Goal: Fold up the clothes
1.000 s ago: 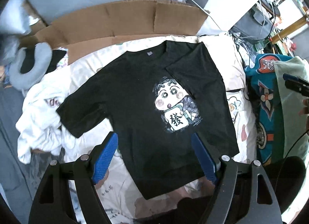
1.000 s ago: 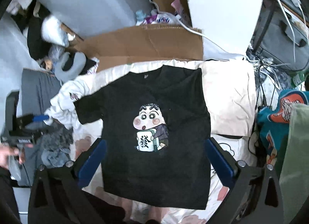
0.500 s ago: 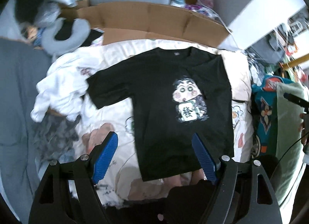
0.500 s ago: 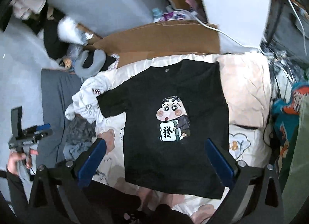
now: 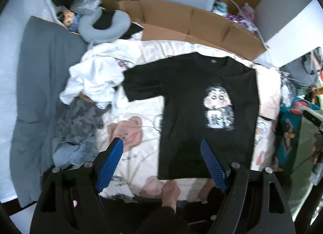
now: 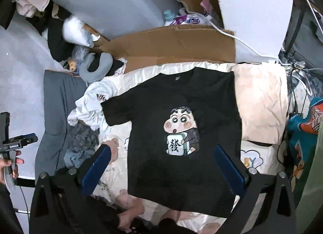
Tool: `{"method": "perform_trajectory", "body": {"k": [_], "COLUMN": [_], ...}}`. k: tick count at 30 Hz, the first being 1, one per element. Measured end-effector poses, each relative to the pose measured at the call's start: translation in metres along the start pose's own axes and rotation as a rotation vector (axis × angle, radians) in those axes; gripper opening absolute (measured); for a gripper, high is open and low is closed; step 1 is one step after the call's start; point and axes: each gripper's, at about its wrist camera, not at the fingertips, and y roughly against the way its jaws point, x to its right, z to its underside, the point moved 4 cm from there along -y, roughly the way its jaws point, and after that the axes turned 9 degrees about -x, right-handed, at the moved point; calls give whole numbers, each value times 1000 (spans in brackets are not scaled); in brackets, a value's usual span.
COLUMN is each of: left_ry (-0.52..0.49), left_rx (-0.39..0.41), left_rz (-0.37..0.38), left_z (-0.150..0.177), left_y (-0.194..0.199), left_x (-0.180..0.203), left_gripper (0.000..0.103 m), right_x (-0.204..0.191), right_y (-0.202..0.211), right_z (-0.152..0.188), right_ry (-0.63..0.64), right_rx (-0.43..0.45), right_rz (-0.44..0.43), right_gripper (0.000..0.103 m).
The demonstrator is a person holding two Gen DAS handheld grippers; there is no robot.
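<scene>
A black T-shirt point(image 5: 191, 96) with a cartoon print lies flat on a printed bed sheet; it also shows in the right wrist view point(image 6: 181, 124). Its right sleeve is folded inward, its left sleeve spread out. My left gripper point(image 5: 161, 153) is open and empty, held high above the shirt's lower hem. My right gripper point(image 6: 159, 159) is open and empty, high above the shirt's lower half. The left gripper also shows at the left edge of the right wrist view point(image 6: 18, 143), and the right gripper at the right edge of the left wrist view point(image 5: 313, 118).
A pile of white and grey clothes point(image 5: 90, 84) lies left of the shirt. A grey neck pillow point(image 5: 103, 30) and flattened cardboard point(image 5: 191, 23) lie behind. A grey mat point(image 5: 36, 96) is at the left. Colourful fabric point(image 6: 302, 133) and cables lie at the right.
Both grippers rose and pulled back, so the shirt looks smaller. The left gripper swung left, showing more of the clothes pile and grey mat. Both jaws stayed open.
</scene>
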Motion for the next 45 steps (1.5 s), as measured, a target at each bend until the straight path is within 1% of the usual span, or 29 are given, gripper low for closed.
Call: {"method": "perform_trajectory", "body": {"k": [2, 7, 11, 17, 20, 22, 25, 30, 37, 40, 45], "left_ry": [18, 15, -16, -62, -79, -101, -117, -144, -132, -131, -168], "left_rx": [7, -3, -14, -1, 7, 13, 18, 29, 36, 58, 143], "left_rz": [-1, 38, 70, 116, 133, 124, 128, 141, 183, 200, 206], "left_z": [-1, -9, -25, -53, -64, -72, -78, -87, -96, -99, -105], "left_y": [-5, -28, -50, -73, -87, -99, -117, -145, -182, -198, -217], "left_x": [-2, -4, -5, -13, -20, -27, -36, -52, -79, -87, -90], "left_gripper": [80, 80, 80, 80, 80, 80, 80, 80, 80, 80, 80], "right_x": [1, -4, -7, -13, -23, -32, -40, -54, -73, -80, -83], "right_y": [-6, -30, -46, -71, -86, -96, -118, -148, -192, -214, -248], "right_z": [1, 11, 11, 9, 7, 7, 7, 6, 0, 1, 4], "right_ry": [2, 2, -40, -79, -79, -71, -71, -88, -66, -45, -22], "right_rx": [-5, -33, -26, -18, -16, 0, 3, 24, 60, 39, 15], "right_rz": [7, 17, 16, 34, 20, 13, 54, 51, 23, 25, 48], "right_gripper": [102, 102, 102, 102, 102, 102, 102, 102, 102, 102, 102]}}
